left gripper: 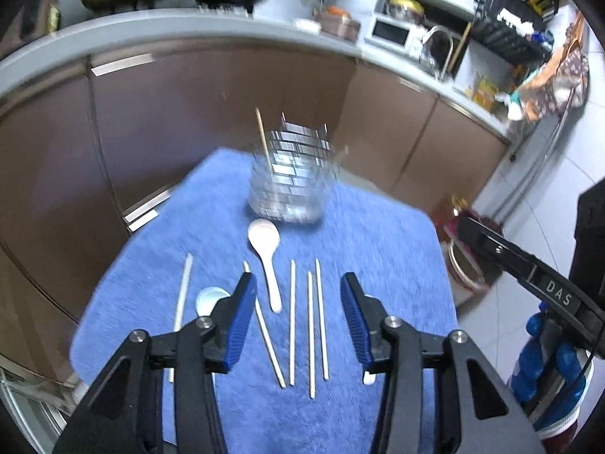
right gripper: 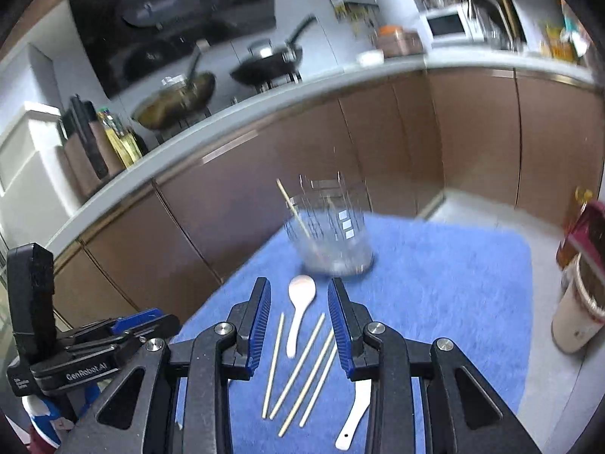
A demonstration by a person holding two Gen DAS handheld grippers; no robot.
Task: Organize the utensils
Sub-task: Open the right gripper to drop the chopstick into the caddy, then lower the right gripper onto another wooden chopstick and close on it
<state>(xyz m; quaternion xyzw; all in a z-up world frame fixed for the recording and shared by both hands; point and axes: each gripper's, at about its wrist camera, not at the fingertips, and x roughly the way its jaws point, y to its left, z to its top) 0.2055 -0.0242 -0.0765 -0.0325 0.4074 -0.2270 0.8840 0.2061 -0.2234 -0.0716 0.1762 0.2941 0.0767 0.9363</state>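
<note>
Left tool (left gripper: 298, 317) gaping, empty, over chopsticks (left gripper: 292, 321) on blue towel (left gripper: 385, 249); right tool (right gripper: 298, 325) likewise spread, holding nothing. White spoon (left gripper: 264, 253) at 12 o'clock, wire holder (left gripper: 293, 178) beyond. Risk: thin sticks lie close together, pinch may grab two or roll them.

Spoon (left gripper: 264, 249) before holder (left gripper: 291, 178), on towel (left gripper: 378, 246)

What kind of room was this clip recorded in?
Almost certainly a home kitchen: a wok and a black pan sit on a stove on the countertop, a small white microwave stands further along, and brown cabinet doors run beneath.
</note>
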